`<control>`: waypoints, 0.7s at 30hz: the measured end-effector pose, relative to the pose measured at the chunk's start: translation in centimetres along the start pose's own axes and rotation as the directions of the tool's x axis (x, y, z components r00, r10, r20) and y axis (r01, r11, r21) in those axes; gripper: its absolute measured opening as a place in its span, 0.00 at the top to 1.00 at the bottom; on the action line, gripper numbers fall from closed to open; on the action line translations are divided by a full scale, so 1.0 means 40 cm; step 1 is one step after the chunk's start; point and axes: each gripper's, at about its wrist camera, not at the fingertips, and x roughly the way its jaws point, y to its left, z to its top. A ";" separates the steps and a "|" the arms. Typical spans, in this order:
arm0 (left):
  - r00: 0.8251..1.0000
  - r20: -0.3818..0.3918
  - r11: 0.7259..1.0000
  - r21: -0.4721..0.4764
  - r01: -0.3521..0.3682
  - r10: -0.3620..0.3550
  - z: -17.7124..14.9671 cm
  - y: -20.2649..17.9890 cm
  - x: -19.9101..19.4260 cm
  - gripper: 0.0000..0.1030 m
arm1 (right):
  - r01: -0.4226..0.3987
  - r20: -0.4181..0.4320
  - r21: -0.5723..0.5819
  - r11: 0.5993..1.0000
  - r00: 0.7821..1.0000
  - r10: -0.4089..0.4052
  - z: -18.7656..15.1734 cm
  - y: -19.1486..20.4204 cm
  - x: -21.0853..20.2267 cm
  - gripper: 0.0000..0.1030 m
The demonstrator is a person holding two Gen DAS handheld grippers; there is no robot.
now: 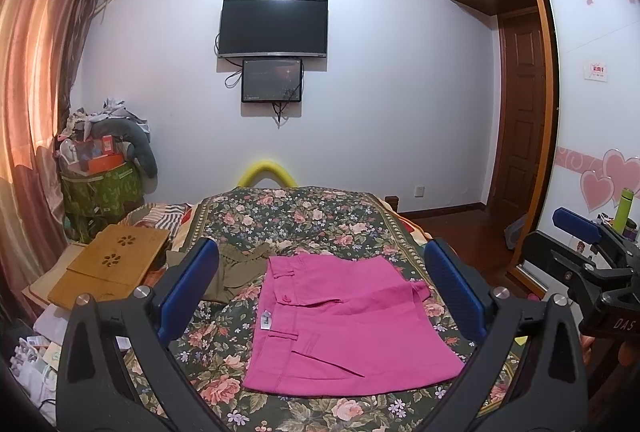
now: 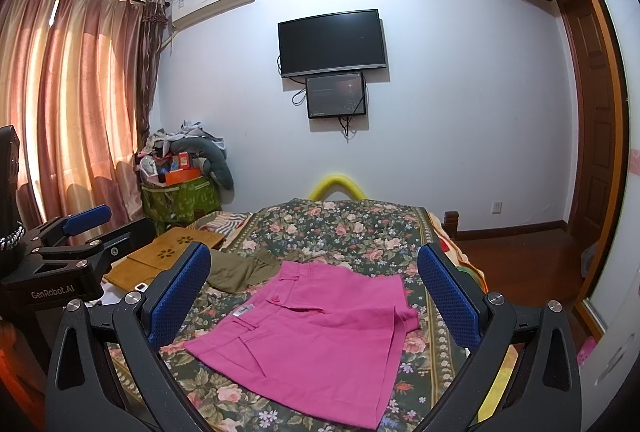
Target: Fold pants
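Note:
Pink pants [image 1: 340,328] lie folded into a flat, compact shape on the floral bedspread [image 1: 304,220], waistband and white label toward the left. They also show in the right wrist view [image 2: 320,332]. My left gripper [image 1: 320,288] is open and empty, held above the pants without touching them. My right gripper [image 2: 316,292] is open and empty, also above the pants. The right gripper shows at the right edge of the left wrist view [image 1: 588,252]; the left gripper shows at the left of the right wrist view [image 2: 72,244].
An olive-green garment [image 1: 236,268] lies crumpled just beyond the pink pants. A wooden lap desk [image 1: 116,264] sits at the bed's left side. A pile of bags and clothes [image 1: 104,168] stands by the curtain. The wardrobe [image 1: 592,112] is at right.

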 end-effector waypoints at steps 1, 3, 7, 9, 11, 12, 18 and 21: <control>1.000 0.000 1.000 0.000 0.002 -0.002 0.001 0.000 0.000 0.00 | -0.001 0.000 0.000 1.000 1.000 0.001 0.001 -0.001 0.000 0.00; 1.000 0.002 1.000 0.001 0.001 -0.001 0.001 -0.002 -0.001 0.00 | 0.000 -0.001 0.000 1.000 1.000 0.000 0.001 -0.001 0.000 0.00; 1.000 0.005 1.000 0.005 -0.002 0.002 0.004 -0.005 0.000 0.00 | 0.000 -0.001 0.000 1.000 1.000 0.000 0.001 -0.002 0.000 0.00; 1.000 0.007 1.000 0.008 -0.004 0.004 0.003 -0.004 -0.001 0.00 | -0.001 -0.002 -0.001 1.000 1.000 0.001 0.002 -0.001 0.001 0.00; 1.000 0.009 1.000 0.010 -0.007 0.007 0.000 -0.005 -0.002 0.00 | 0.000 -0.001 -0.001 1.000 1.000 0.000 0.001 -0.001 0.000 0.00; 1.000 0.009 1.000 0.010 -0.007 0.007 0.001 -0.006 -0.001 0.00 | 0.000 -0.001 -0.001 1.000 1.000 0.000 0.002 -0.001 0.000 0.00; 1.000 0.010 1.000 0.010 -0.008 0.008 -0.001 -0.007 -0.002 0.00 | 0.000 -0.001 0.000 1.000 1.000 0.000 0.001 -0.002 0.001 0.00; 1.000 0.010 1.000 0.009 -0.006 0.006 0.000 -0.007 -0.001 0.00 | 0.000 -0.001 -0.001 1.000 1.000 0.000 0.001 -0.002 0.001 0.00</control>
